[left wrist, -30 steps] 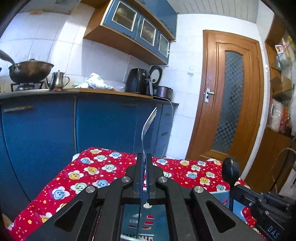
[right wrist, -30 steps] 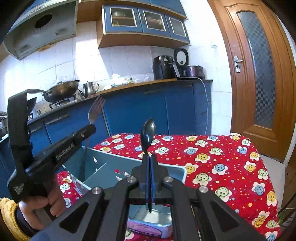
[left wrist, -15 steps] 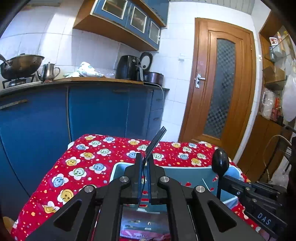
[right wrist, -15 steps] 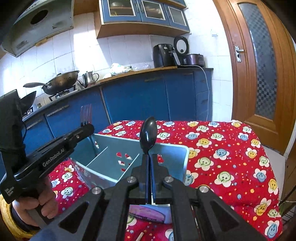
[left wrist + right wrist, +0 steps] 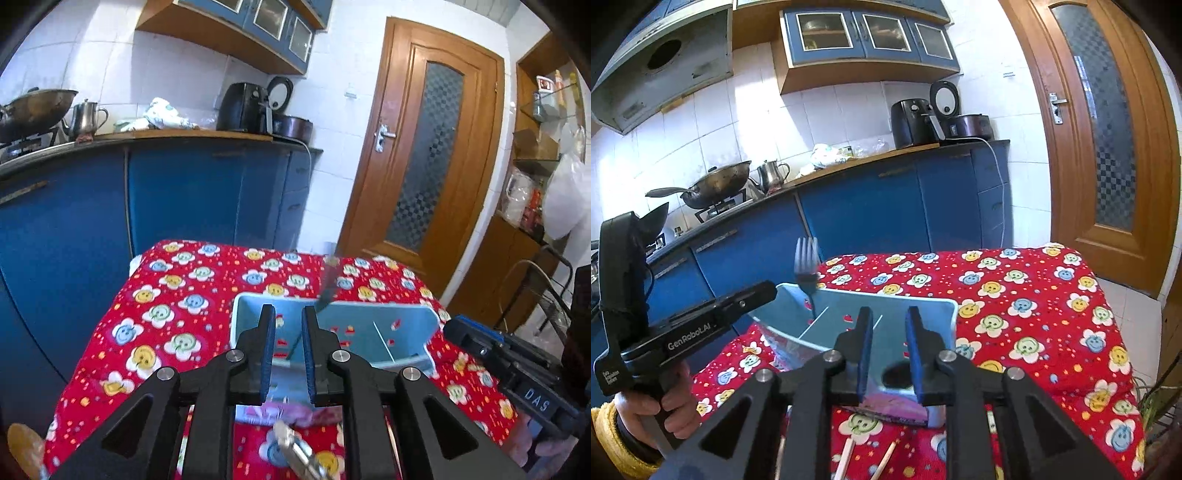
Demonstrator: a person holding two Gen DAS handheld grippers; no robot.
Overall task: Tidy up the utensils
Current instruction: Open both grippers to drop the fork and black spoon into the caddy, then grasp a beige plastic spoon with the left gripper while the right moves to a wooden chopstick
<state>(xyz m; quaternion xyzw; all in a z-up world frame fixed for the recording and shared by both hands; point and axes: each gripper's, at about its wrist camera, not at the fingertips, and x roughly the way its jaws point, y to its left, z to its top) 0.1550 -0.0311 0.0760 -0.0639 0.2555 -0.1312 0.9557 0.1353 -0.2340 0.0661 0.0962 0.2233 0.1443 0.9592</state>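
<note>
A light blue divided utensil holder [image 5: 406,325] [image 5: 934,314] stands on the table. A metal fork [image 5: 807,269] stands in its left compartment, tines up; it shows blurred in the left wrist view [image 5: 327,288]. A black spoon [image 5: 895,374] lies in the holder's near right compartment, below my right gripper. My left gripper [image 5: 288,325] is open and empty just above the holder's near edge; it also shows in the right wrist view [image 5: 753,299]. My right gripper [image 5: 889,326] is open and empty above the holder; its body shows in the left wrist view [image 5: 517,369].
The table has a red flower-face cloth [image 5: 177,295] [image 5: 1052,295]. Wooden sticks [image 5: 849,454] lie on the cloth near me. A metal utensil end [image 5: 299,450] lies below the left gripper. Blue kitchen cabinets [image 5: 184,192] stand behind, a wooden door [image 5: 424,155] at the right.
Both grippers opened. The fork left my left gripper and now stands in the holder. The spoon left my right gripper and lies in the holder. Both grippers moved closer to the holder.
</note>
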